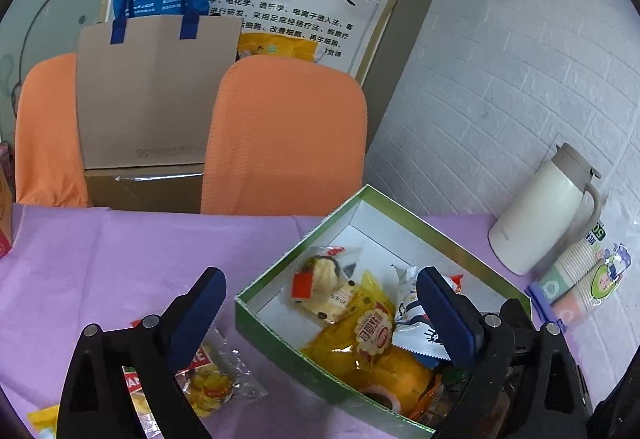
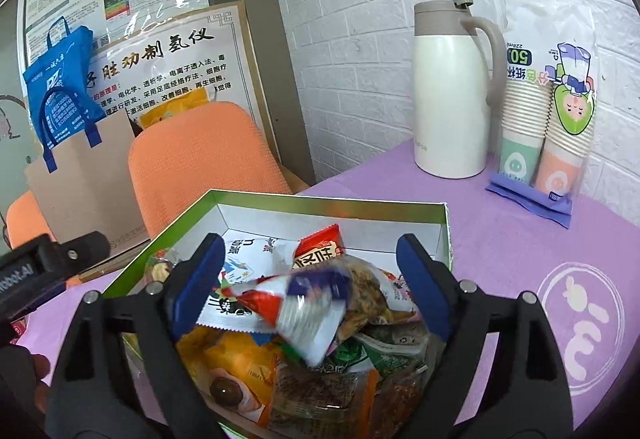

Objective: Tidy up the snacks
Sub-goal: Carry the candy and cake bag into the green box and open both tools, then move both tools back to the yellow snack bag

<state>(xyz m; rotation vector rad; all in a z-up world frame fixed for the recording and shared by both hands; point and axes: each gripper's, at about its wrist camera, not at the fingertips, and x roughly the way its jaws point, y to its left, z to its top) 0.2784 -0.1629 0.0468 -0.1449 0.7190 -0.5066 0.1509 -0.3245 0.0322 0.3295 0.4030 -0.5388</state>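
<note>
The green box [image 2: 447,235] serves as the collection point and the reference landmark; it sits on the purple tablecloth [image 1: 120,251] and already holds a mixed heap of wrapped snacks.

Right gripper [image 2: 310,279]: fingers spread wide above the box. A red, white and blue snack packet [image 2: 304,303] appears blurred in the gap between them, over the heap. No finger visibly touches it, so the packet is judged to be released rather than gripped.

Left gripper [image 1: 320,303]: fingers wide apart, holding nothing. One finger stands over the box interior, the other outside the box's near-left wall.

Progress: most snacks are in the box – the yellow packet [image 1: 360,331] and a clear-wrapped pastry [image 1: 324,279] among them. Still outside, on the cloth just left of the box and under the left gripper, lies a clear packet with red label [image 1: 212,371]; a yellow wrapper [image 1: 42,419] lies further left at the frame edge. These remain to be collected.

A white thermos jug [image 2: 452,95] and a sleeve of paper cups [image 2: 548,111] stand beyond the box, against the wall.
</note>
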